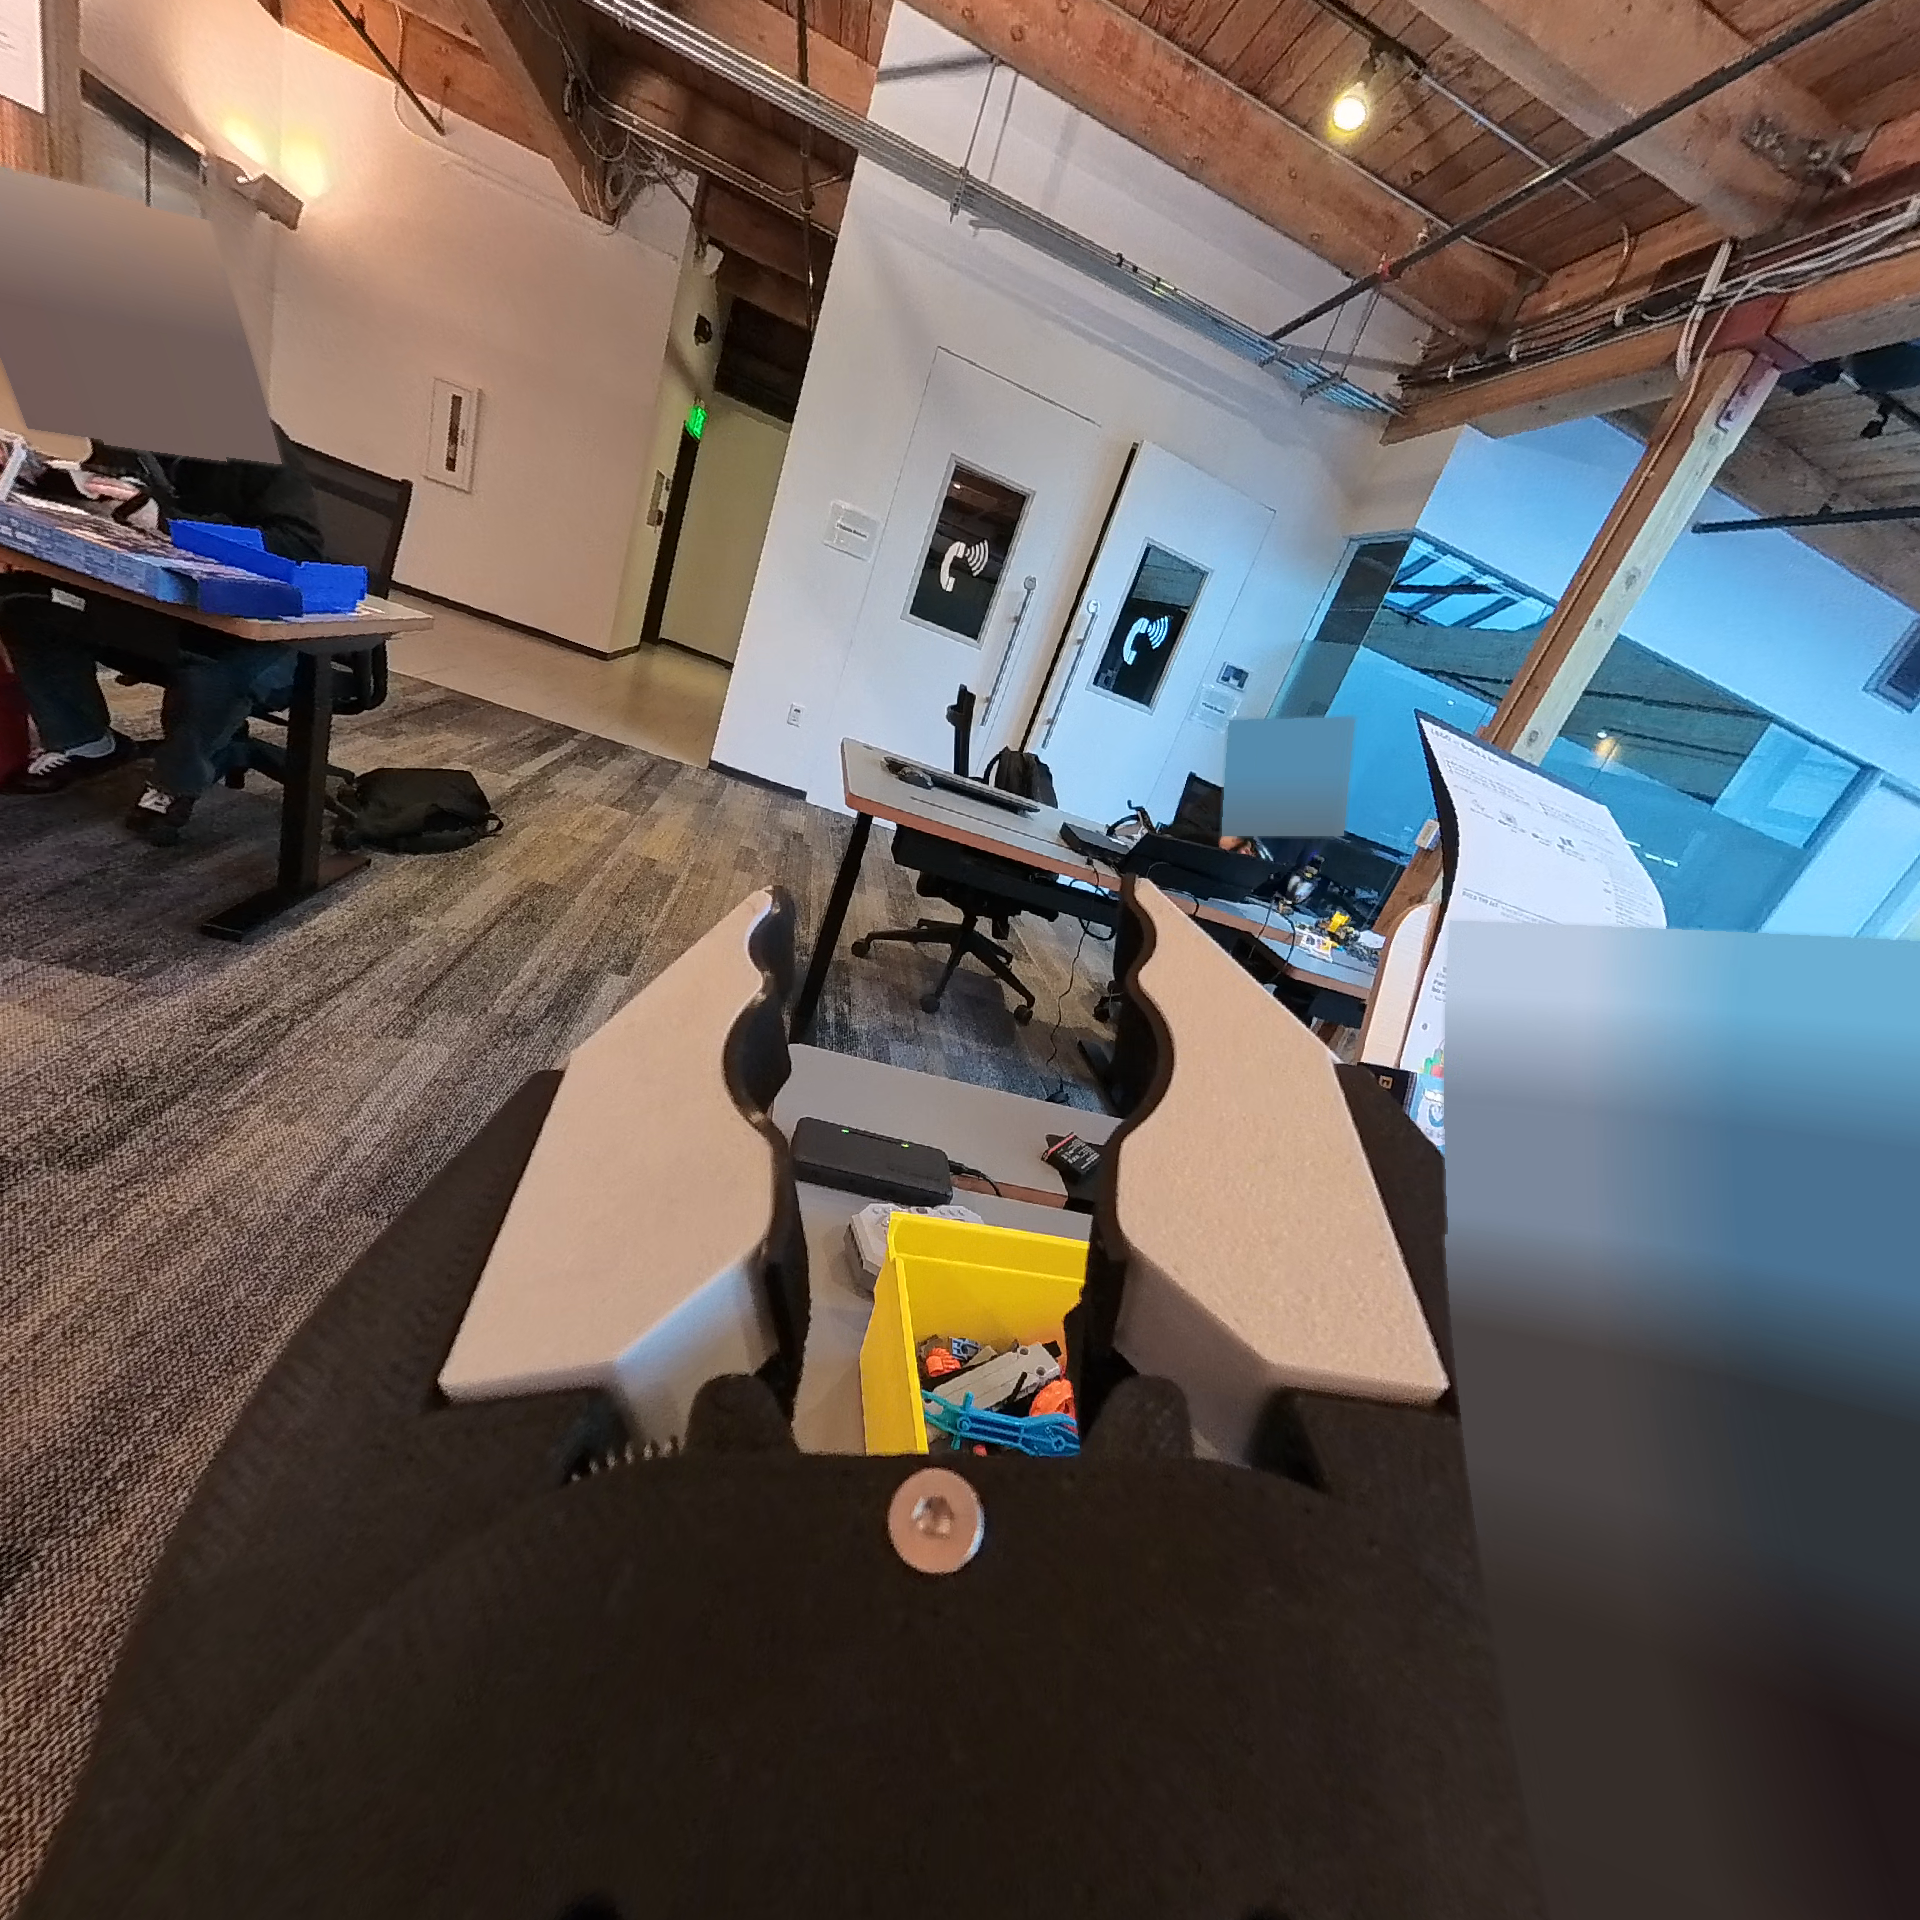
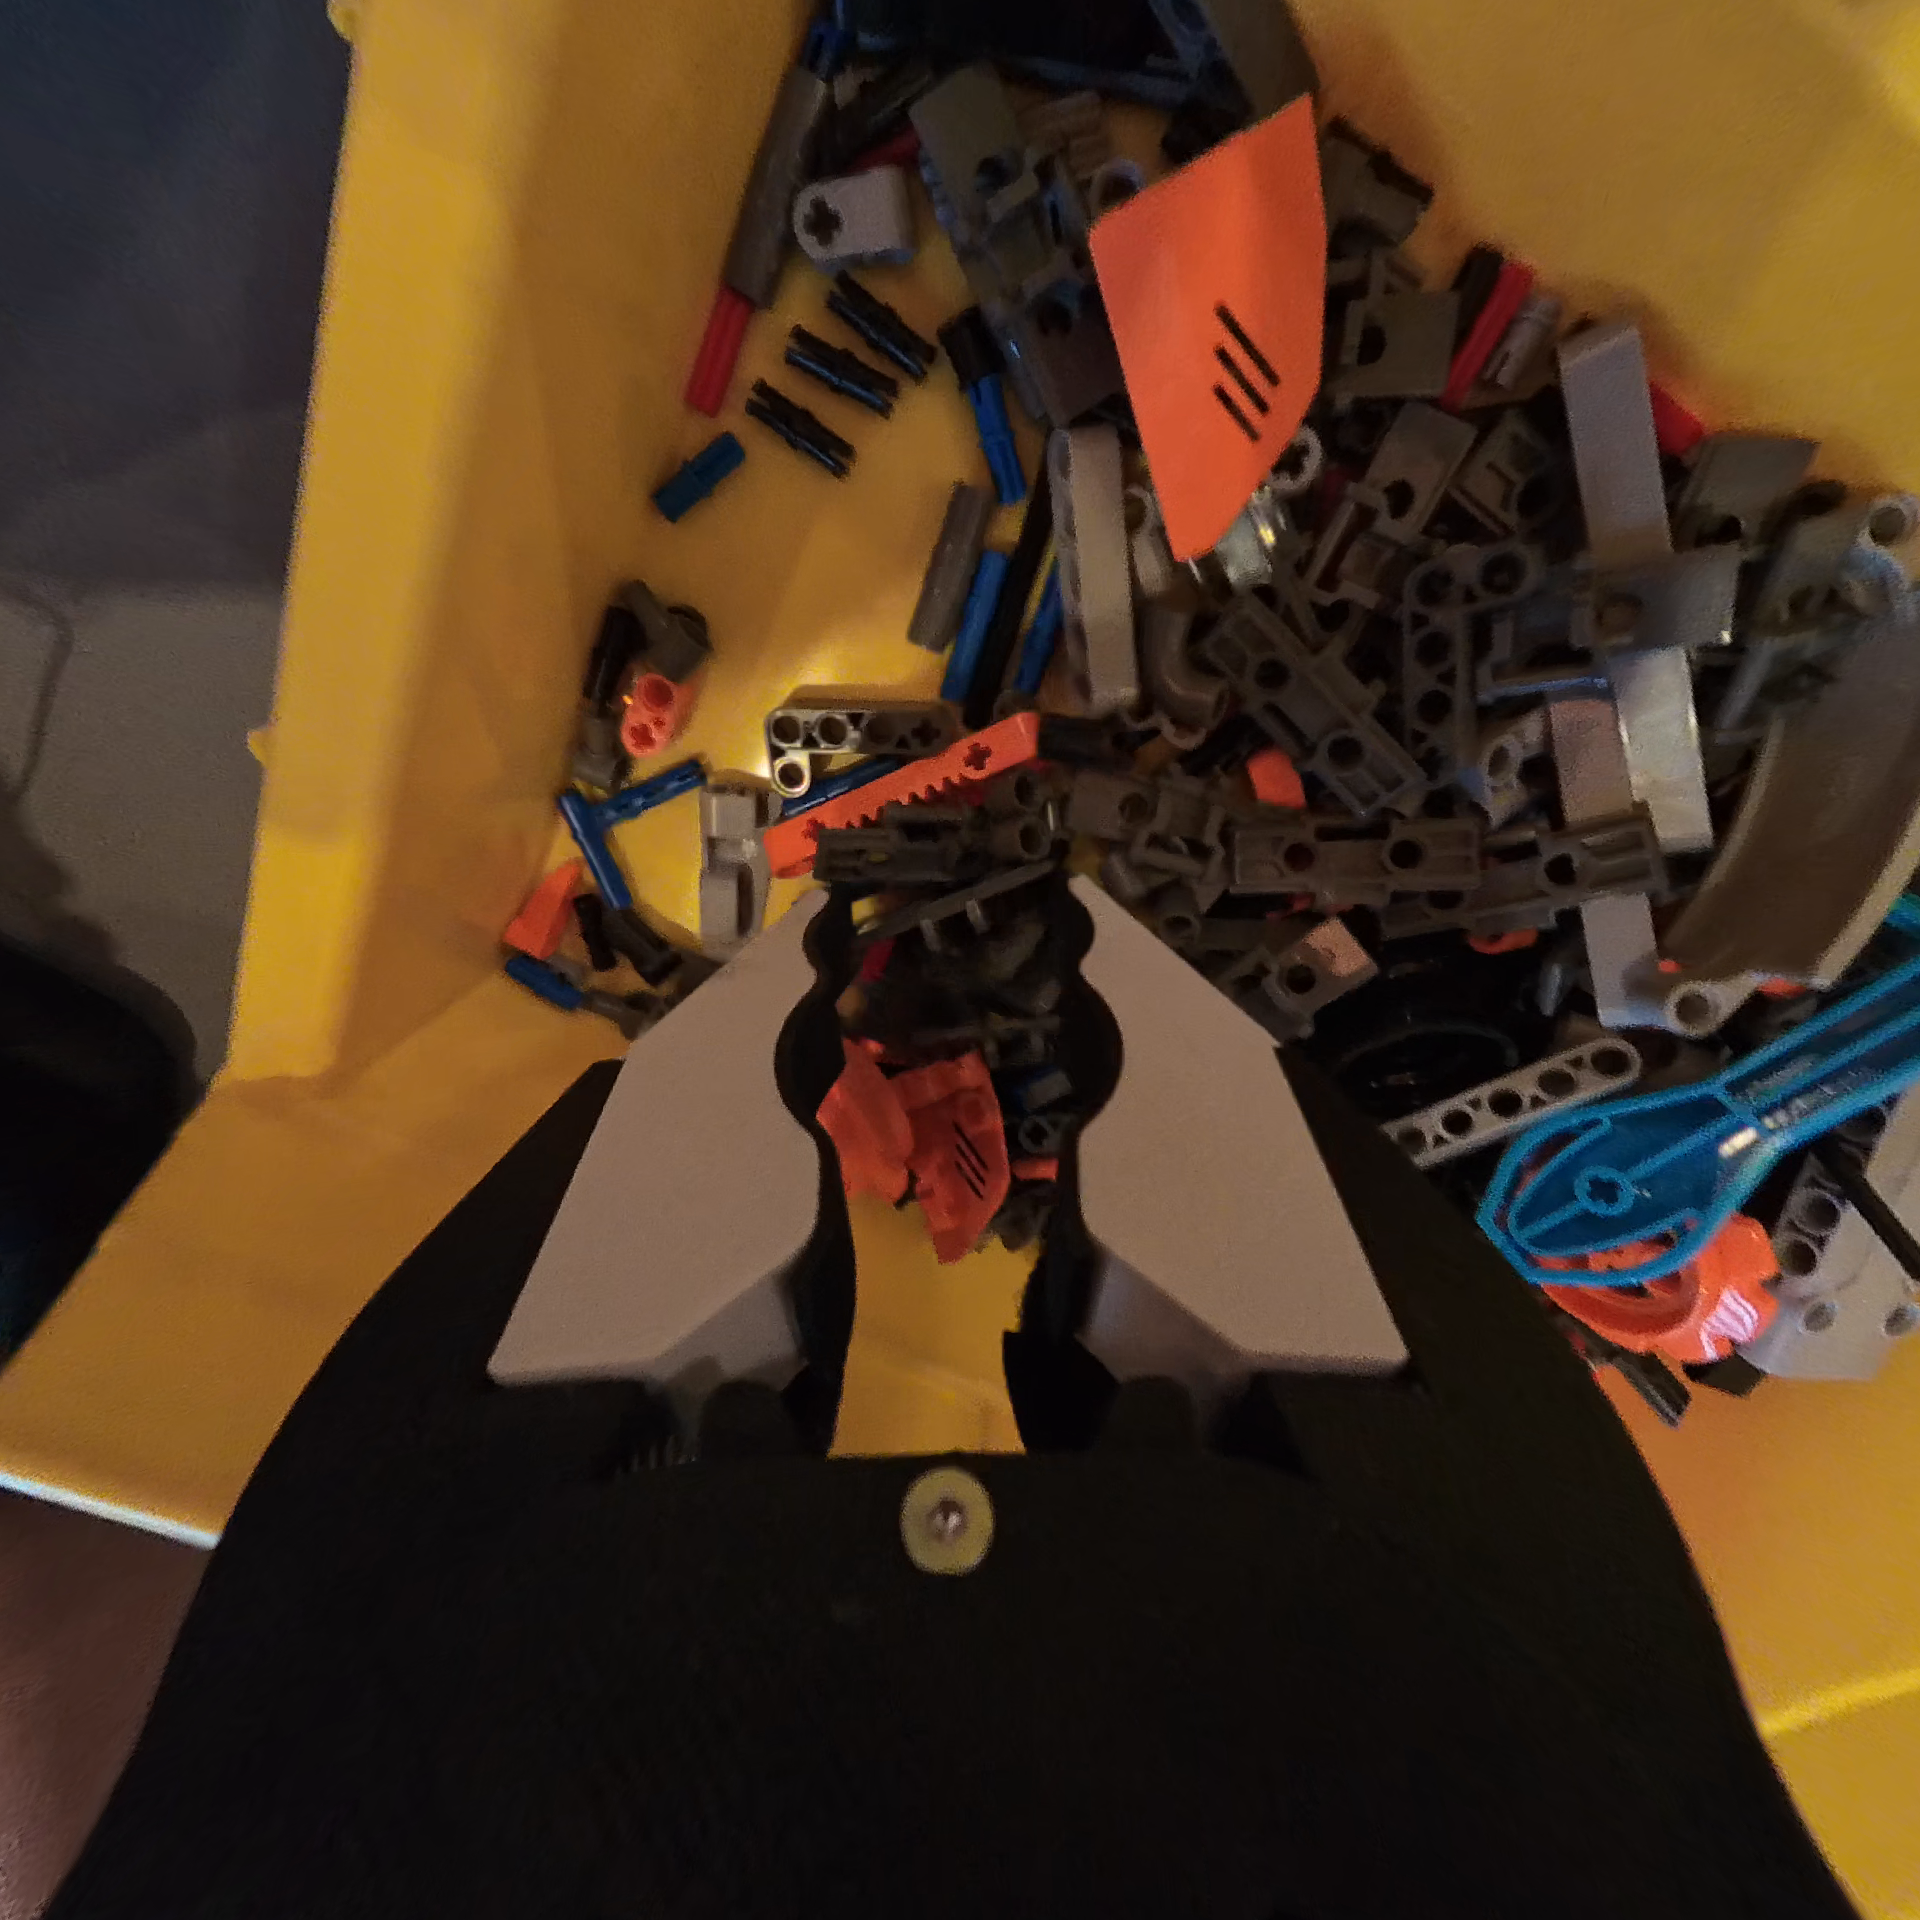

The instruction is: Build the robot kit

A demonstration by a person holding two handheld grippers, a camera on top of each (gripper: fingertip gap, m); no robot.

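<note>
Black plastic of the right gripper fills the bottom of the right wrist view, its two grey fingers spread apart and reaching down into a yellow bin. Nothing is clamped between them; the tips sit right at a heap of small plastic building-set parts, nearest a dark grey holed beam and an orange toothed rack that crosses just above the tips. Between the fingers, lower down, lies a crumpled-looking orange panel piece. A larger flat orange panel with three black slots lies toward the upper centre, loose black pins and a red axle to its left on bare yellow floor. A translucent blue paddle-shaped part rests at the right edge over an orange gear-like piece. Whether the tips touch any part cannot be told.

In the left wrist view, the left gripper is held up and apart from everything, fingers open with only air between them. Low in the gap between them shows the same yellow bin on a grey table, coloured parts inside. Beyond the bin lies a black box with small green lights. Farther off are a desk with an office chair, two white doors with phone symbols, and in the upper left a seated person at a desk bearing blue trays.
</note>
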